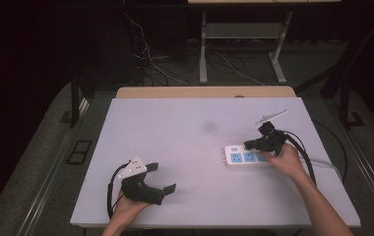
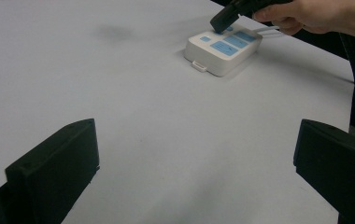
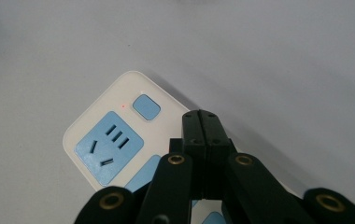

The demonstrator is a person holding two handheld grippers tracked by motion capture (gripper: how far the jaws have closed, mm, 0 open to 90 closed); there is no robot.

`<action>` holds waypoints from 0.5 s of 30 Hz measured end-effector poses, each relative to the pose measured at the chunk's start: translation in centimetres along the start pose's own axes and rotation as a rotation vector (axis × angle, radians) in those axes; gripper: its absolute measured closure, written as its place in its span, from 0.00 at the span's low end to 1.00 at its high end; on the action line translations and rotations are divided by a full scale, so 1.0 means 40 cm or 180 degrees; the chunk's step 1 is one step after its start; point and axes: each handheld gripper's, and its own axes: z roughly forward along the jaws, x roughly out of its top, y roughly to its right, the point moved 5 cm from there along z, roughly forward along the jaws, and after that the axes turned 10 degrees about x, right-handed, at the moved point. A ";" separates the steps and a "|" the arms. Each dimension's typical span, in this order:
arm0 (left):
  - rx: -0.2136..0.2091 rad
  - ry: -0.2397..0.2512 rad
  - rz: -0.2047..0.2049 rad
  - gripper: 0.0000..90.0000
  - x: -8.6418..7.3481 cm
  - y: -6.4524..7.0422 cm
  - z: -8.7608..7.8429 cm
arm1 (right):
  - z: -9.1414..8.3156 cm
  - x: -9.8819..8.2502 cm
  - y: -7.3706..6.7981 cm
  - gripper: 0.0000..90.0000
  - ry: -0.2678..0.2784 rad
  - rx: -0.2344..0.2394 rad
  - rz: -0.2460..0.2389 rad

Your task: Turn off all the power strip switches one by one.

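Right tongs [image 3: 202, 122]: pinched together, hovering by your white-and-blue plastic power strip's [image 3: 112, 140] button; red light's on.
Left tongs [image 2: 189, 163]: gaping wide, idle.
Left to do: nothing obvious.

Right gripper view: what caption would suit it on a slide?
Shut right gripper poised above a white power strip, near its blue switch and a small lit red light.

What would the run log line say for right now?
left hand-held gripper: open, empty | right hand-held gripper: shut, above power strip | switch light: red
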 end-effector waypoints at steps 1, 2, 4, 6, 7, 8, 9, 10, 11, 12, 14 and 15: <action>0.0002 0.0004 -0.0001 0.00 0.000 0.001 0.000 | 0.000 0.000 0.000 1.00 0.0004 0.0005 0.0013; 0.0002 0.0012 -0.0006 0.00 0.000 0.001 -0.001 | 0.000 -0.001 0.000 1.00 0.0007 0.0003 0.0018; 0.0001 0.0014 -0.0010 0.00 0.000 0.001 -0.002 | 0.002 -0.001 -0.003 1.00 -0.0007 -0.0036 -0.0015; 0.0001 0.0015 -0.0014 0.00 0.000 0.001 -0.001 | 0.003 -0.001 -0.004 1.00 -0.0016 -0.0051 -0.0048; -0.0001 0.0014 -0.0013 0.00 0.000 0.001 -0.001 | 0.003 -0.001 -0.004 1.00 -0.0015 -0.0049 -0.0047; -0.0003 0.0013 -0.0013 0.00 0.000 0.001 -0.001 | 0.002 -0.001 -0.003 1.00 -0.0008 -0.0043 -0.0035; 0.0000 0.0014 -0.0013 0.00 0.000 0.001 -0.001 | 0.002 -0.002 -0.002 1.00 0.0013 -0.0026 -0.0023; 0.0000 0.0015 -0.0012 0.00 0.000 0.000 -0.001 | 0.001 -0.004 -0.002 1.00 0.0029 -0.0012 -0.0010; 0.0003 0.0016 -0.0014 0.00 0.000 0.000 -0.001 | 0.000 -0.005 -0.002 1.00 0.0039 -0.0004 -0.0010; 0.0008 0.0014 -0.0020 0.00 0.000 -0.001 -0.001 | -0.001 -0.006 -0.002 1.00 0.0036 -0.0013 -0.0037; 0.0010 0.0018 -0.0033 0.00 0.000 -0.004 -0.002 | 0.000 -0.008 -0.006 1.00 0.0058 -0.0049 -0.0084; 0.0011 0.0019 -0.0035 0.00 0.000 -0.005 -0.002 | 0.000 -0.009 -0.006 1.00 0.0078 -0.0046 -0.0088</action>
